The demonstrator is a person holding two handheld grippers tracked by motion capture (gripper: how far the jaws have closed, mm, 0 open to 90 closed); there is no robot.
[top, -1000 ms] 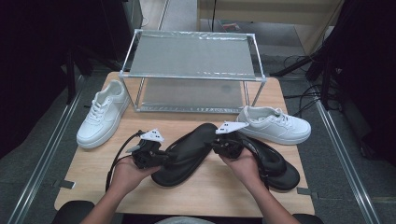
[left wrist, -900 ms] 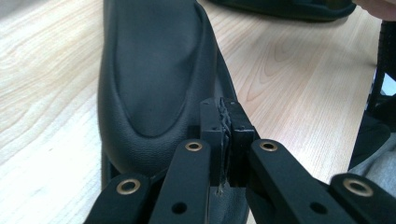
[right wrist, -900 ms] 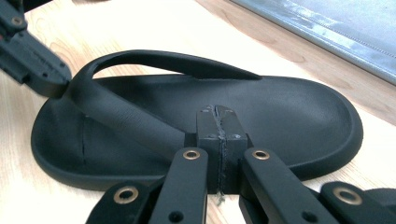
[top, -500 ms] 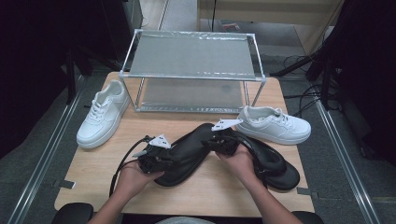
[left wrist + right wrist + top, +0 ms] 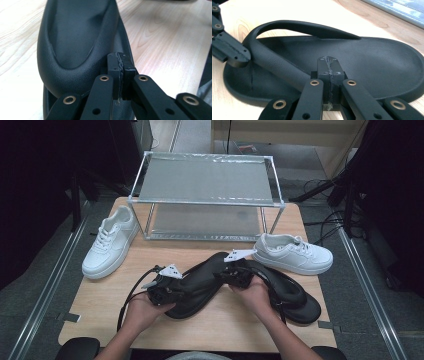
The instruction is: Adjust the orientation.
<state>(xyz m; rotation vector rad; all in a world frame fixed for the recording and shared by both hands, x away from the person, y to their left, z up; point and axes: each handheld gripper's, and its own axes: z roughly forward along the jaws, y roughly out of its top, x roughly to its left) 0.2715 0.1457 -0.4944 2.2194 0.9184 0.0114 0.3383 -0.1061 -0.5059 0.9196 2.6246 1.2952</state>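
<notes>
A black thong sandal [image 5: 200, 282] lies slantwise on the wooden table [image 5: 100, 305] between my two grippers. My left gripper [image 5: 180, 291] sits at its near left end, jaws shut pad to pad. In the left gripper view its tips [image 5: 121, 62] hover over the sandal's raised rim [image 5: 75, 67] with nothing between them. My right gripper [image 5: 223, 276] is at the sandal's far right part, also shut. In the right gripper view its tips [image 5: 328, 63] stand just above the strap [image 5: 279, 66], and a left gripper's jaw touches the strap's far end. A second black sandal [image 5: 292, 292] lies to the right.
A metal-framed two-level rack [image 5: 207, 180] stands at the back of the table. One white sneaker [image 5: 107, 245] lies left of it, another white sneaker [image 5: 295, 254] right of it. Cables trail from both grippers. The table's edges drop to a grey floor on both sides.
My left hand has slid a little rightward and nearer along the sandal's end, and the sandal has shifted slightly with it. The right hand has barely moved. Both grippers stay shut.
</notes>
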